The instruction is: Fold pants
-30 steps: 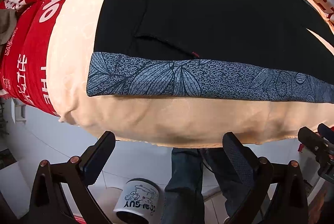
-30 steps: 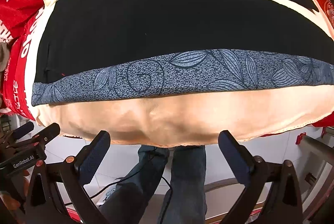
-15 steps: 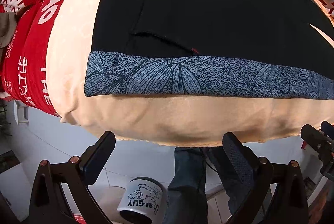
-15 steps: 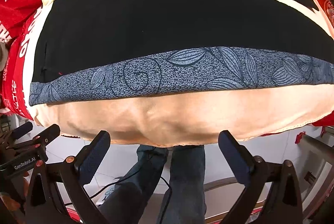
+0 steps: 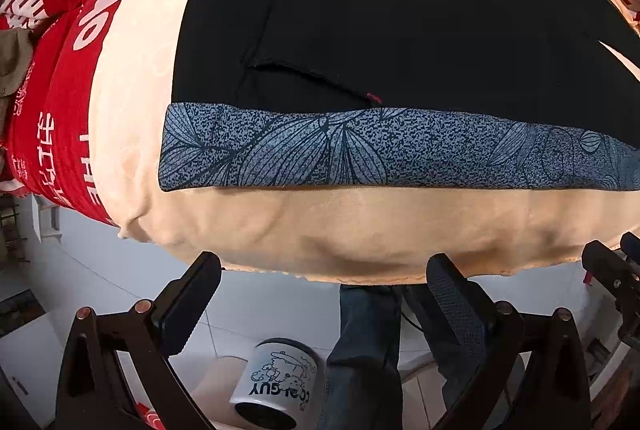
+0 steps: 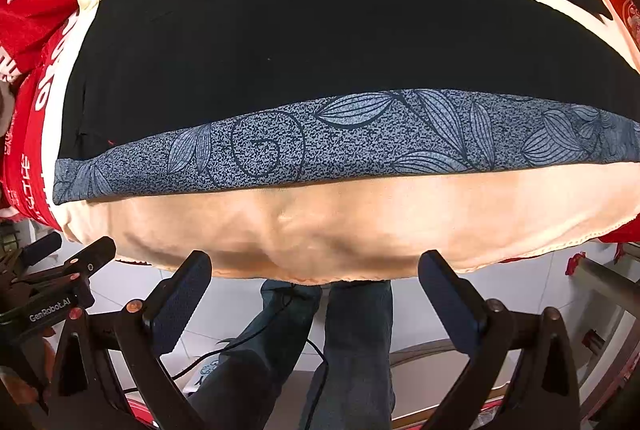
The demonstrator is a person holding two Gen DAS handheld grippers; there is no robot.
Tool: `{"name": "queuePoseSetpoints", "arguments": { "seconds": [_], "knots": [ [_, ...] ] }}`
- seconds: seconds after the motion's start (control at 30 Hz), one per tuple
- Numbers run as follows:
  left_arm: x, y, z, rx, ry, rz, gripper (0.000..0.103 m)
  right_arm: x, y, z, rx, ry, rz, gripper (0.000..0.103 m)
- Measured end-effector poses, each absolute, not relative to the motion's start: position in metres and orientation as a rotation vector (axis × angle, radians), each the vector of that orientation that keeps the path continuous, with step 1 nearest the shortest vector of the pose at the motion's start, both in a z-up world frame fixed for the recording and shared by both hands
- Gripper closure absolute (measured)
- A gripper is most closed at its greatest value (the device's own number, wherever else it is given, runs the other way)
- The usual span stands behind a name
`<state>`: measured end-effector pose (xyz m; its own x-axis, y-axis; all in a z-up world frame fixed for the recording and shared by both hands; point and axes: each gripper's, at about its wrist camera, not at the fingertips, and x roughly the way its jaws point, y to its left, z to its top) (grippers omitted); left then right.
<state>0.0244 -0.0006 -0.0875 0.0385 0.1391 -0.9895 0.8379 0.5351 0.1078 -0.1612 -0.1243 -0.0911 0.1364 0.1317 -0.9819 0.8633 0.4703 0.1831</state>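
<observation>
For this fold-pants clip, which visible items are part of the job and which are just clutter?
Job:
black pants with patterned grey band
left gripper, open
right gripper, open

Lying about:
peach cloth
red printed blanket
white mug on the floor

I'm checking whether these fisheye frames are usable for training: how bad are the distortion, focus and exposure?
Left wrist view: strong barrel bulge bends the patterned band; focus sharp, black pants nearly detail-less. Right wrist view: same bulge; cream cover evenly lit with soft shadowed creases, corners vignetted black.
</observation>
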Motion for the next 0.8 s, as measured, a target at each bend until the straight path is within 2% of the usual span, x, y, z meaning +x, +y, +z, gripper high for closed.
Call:
{"name": "queuePoseSetpoints", "arguments": {
  "seconds": [0.8],
  "knots": [
    [0.03,-0.008,-0.088,0.829,1.476,-0.69,0.0,-0.166,-0.135,-0.094,1.024,1.309,-0.642,0.0]
  ]
}}
